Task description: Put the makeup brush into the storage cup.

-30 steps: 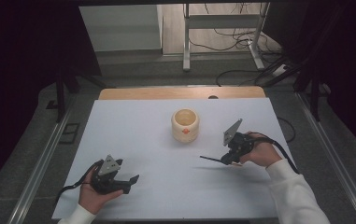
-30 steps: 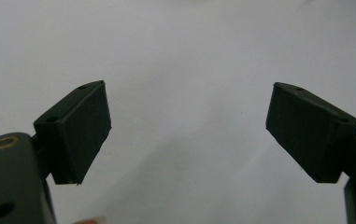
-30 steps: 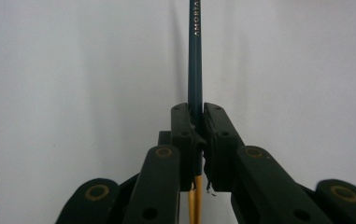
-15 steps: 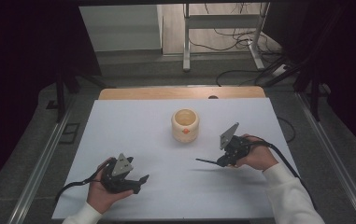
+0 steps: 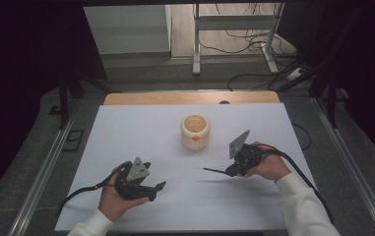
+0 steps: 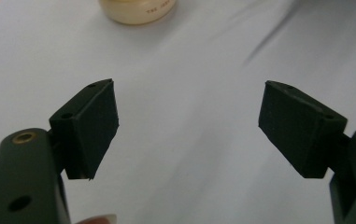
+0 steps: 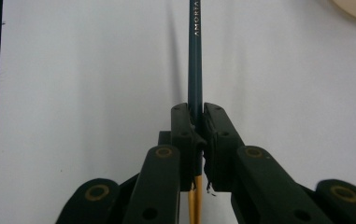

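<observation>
The pencil (image 7: 195, 56) has small pale letters on its dark side that say "AMORTA"; more letters may run off the top. The cup (image 6: 138, 8) has tiny dark print near its bottom, too blurry to read.

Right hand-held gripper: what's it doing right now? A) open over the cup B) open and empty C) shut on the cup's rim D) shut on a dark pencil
D: in the right gripper view the right hand-held gripper has its jaws clamped on a dark pencil, apart from the cream cup.
</observation>
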`<state>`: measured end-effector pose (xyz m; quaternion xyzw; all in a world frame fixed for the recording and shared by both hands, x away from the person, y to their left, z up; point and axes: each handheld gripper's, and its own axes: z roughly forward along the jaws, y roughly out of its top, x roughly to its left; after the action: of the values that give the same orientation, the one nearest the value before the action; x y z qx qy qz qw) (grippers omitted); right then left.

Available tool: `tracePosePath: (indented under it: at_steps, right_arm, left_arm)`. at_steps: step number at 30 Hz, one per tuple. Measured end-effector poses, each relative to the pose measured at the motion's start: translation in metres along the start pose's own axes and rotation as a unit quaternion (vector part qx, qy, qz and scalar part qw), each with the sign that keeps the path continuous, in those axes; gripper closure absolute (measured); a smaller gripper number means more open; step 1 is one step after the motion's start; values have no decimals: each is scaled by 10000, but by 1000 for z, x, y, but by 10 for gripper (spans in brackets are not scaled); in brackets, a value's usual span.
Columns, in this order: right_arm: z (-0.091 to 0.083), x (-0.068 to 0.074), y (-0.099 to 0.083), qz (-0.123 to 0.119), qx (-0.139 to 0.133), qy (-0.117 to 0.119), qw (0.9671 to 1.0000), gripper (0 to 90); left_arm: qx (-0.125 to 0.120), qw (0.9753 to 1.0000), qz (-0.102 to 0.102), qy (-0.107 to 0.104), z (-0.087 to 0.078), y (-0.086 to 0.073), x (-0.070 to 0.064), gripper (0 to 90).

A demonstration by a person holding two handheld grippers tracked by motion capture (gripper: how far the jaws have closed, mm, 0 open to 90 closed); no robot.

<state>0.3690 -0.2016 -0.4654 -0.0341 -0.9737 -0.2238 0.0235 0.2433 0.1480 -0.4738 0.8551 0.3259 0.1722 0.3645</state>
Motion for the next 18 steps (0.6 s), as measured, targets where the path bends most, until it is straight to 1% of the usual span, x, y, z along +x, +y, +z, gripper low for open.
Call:
tracePosePath:
  at_steps: [4, 8, 12, 18]
  right_arm:
    - [1, 3, 3, -71, -3, 21, 10000, 836]
    - [3, 4, 6, -68, -15, 26, 10000, 836]
    - [5, 6, 7, -59, -21, 42, 10000, 836]
    - [12, 7, 10, 28, -30, 113, 9999, 836]
  left_arm:
    - [43, 9999, 119, -70, 5, 10, -6, 209]
    - [67, 9997, 223, -92, 10, 16, -11, 210]
    - [129, 9995, 272, -107, 14, 18, -13, 220]
    - [164, 9992, 324, -146, 19, 20, -14, 231]
